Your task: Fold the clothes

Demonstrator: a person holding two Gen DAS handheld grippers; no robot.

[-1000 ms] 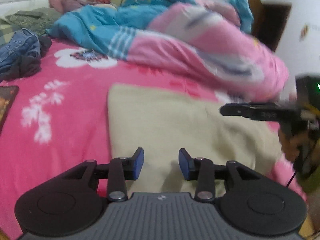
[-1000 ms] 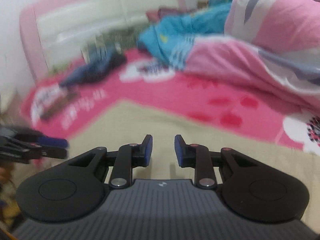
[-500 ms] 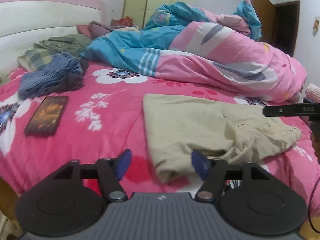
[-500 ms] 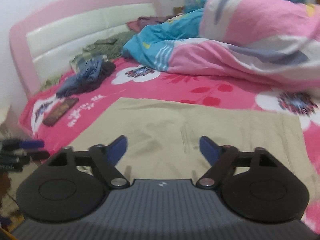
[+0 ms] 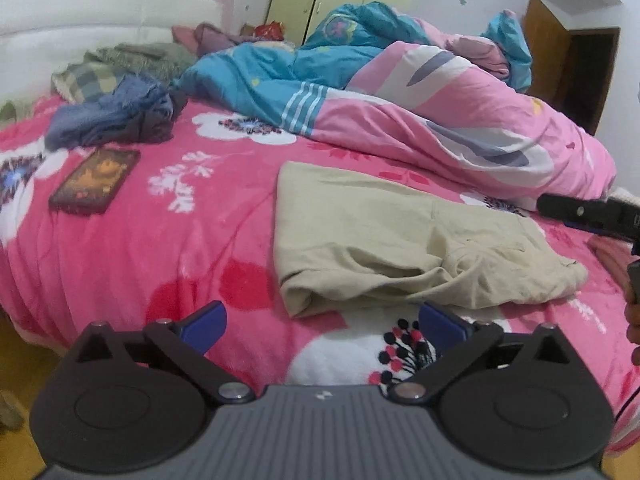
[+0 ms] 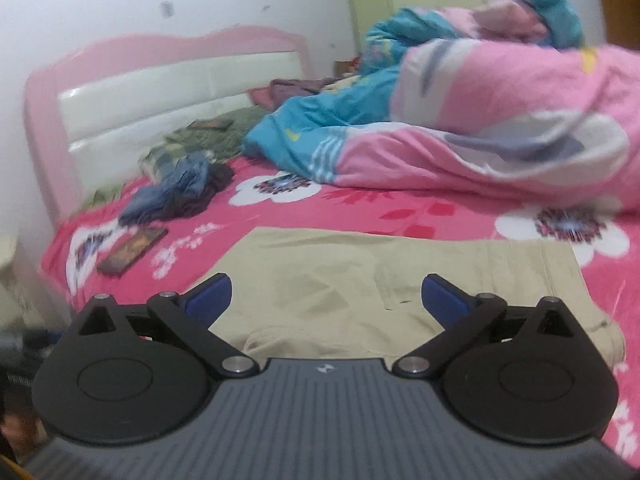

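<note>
A beige garment (image 5: 384,236) lies folded flat on the pink flowered bedspread (image 5: 160,240), its near edge rumpled. My left gripper (image 5: 322,324) hovers at the bed's near edge just short of that edge. Its jaws are opening wide and nothing is between them. In the right wrist view the same beige garment (image 6: 344,280) lies right under my right gripper (image 6: 326,296). Its jaws are opening wide too, with no cloth pinched between the blue pads. The right gripper's dark finger (image 5: 576,210) shows at the far right of the left wrist view.
A crumpled pink and blue quilt (image 5: 420,92) fills the back of the bed. A pile of blue and dark clothes (image 5: 116,120) and a dark phone (image 5: 96,186) lie at the left. The pink and white headboard (image 6: 160,92) stands behind, with a brown door (image 5: 576,80) at the right.
Both grippers drew back from the beige garment and their jaws spread from narrow to wide. The garment stays on the bed, now seen from farther away.
</note>
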